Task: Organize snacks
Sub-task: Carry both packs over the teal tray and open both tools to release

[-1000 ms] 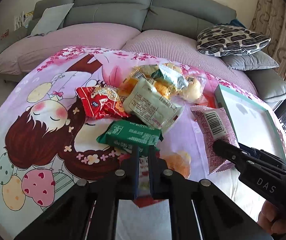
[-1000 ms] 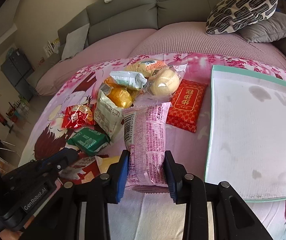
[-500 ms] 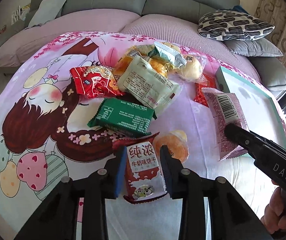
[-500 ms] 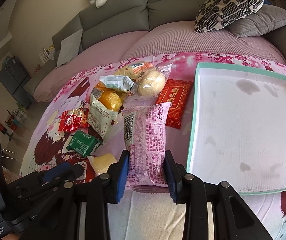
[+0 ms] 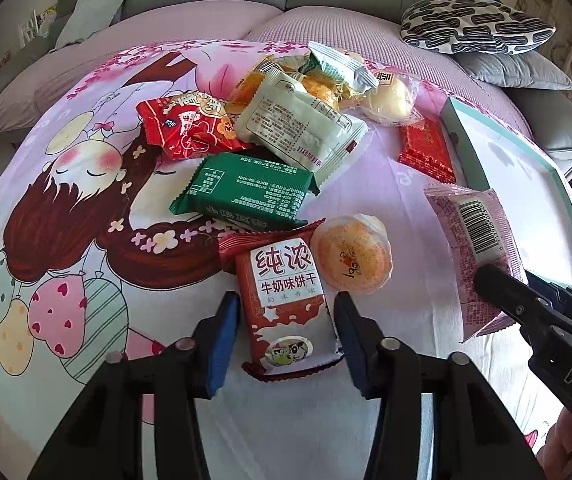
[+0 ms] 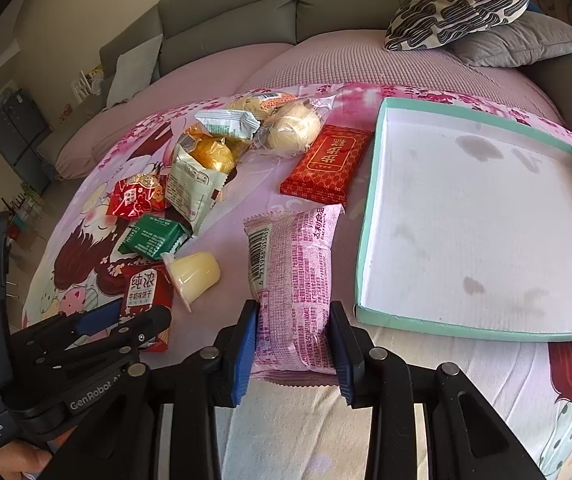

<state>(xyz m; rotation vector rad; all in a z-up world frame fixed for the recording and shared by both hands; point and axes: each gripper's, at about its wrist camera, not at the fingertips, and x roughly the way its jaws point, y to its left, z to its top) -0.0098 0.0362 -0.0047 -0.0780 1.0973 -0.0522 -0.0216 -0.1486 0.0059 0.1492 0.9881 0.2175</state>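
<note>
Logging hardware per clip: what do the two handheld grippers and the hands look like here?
Both are matte black with angular two-finger frames, round silver rivets and blue pads. The right gripper has white "DAS" lettering; the left gripper reads "GenRobot" and "Data Acquisition System". No cables visible. Bare fingers show on the handles; no sleeves in view.

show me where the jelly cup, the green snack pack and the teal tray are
jelly cup (image 5: 351,258), left wrist view, on its orange foil lid.
green snack pack (image 5: 246,188), left wrist view, middle of its printed back.
teal tray (image 6: 365,240), right wrist view, on its left rim.
</note>
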